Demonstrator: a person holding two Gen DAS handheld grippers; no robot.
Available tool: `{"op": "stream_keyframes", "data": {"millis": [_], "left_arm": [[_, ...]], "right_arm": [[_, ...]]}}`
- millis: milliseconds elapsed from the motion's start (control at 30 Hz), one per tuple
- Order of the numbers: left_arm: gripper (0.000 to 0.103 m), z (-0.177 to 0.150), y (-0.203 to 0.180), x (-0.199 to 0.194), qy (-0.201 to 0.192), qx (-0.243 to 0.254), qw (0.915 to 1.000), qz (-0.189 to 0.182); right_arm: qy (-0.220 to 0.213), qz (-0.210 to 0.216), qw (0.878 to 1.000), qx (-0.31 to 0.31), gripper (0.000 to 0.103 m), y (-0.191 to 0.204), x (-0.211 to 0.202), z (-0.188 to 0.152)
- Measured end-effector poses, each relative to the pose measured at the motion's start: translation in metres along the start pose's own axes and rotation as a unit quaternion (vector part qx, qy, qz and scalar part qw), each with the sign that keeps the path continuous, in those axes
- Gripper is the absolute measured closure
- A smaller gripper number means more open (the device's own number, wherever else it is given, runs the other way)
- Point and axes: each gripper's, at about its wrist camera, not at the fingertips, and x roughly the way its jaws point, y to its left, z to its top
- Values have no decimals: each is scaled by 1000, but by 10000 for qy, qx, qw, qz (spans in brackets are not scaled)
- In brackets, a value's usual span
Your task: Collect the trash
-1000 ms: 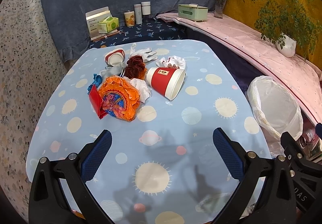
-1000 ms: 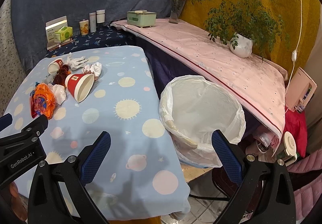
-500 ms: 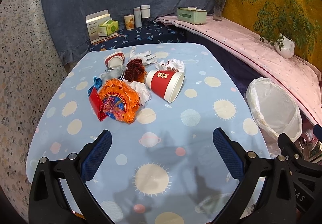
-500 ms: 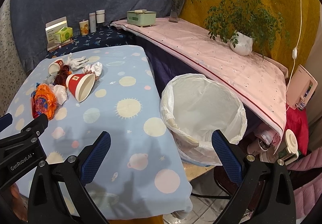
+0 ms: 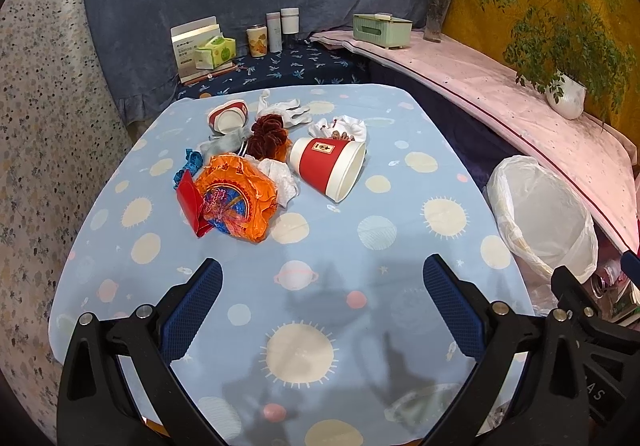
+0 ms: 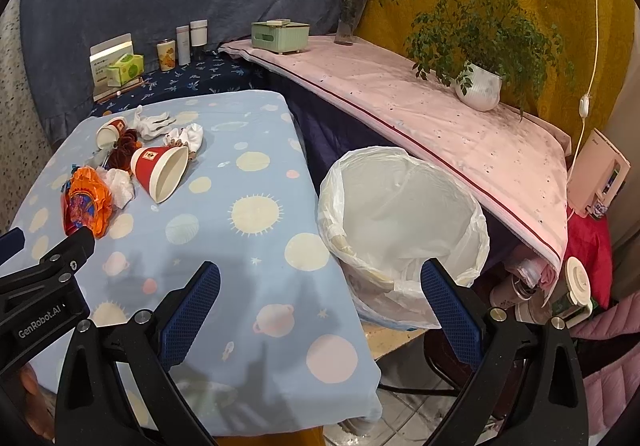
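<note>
Both hand-held grippers (image 5: 322, 288) (image 6: 320, 288) gape empty above crumpled orange wrapper (image 5: 236, 201), conical red cup (image 5: 330, 167).

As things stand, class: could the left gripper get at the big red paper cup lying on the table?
Probably yes. The left gripper is open and empty, the red cup lies on its side ahead of it, and only bare tablecloth lies between them.
</note>
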Motion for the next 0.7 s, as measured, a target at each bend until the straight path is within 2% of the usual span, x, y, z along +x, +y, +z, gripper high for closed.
{"op": "stream_keyframes", "data": {"millis": [700], "left_arm": [[7,-2,0,-1,-12,12,10000,40]], "right_arm": [[-59,-50,10000,2,7,-5,-5,1]]}}
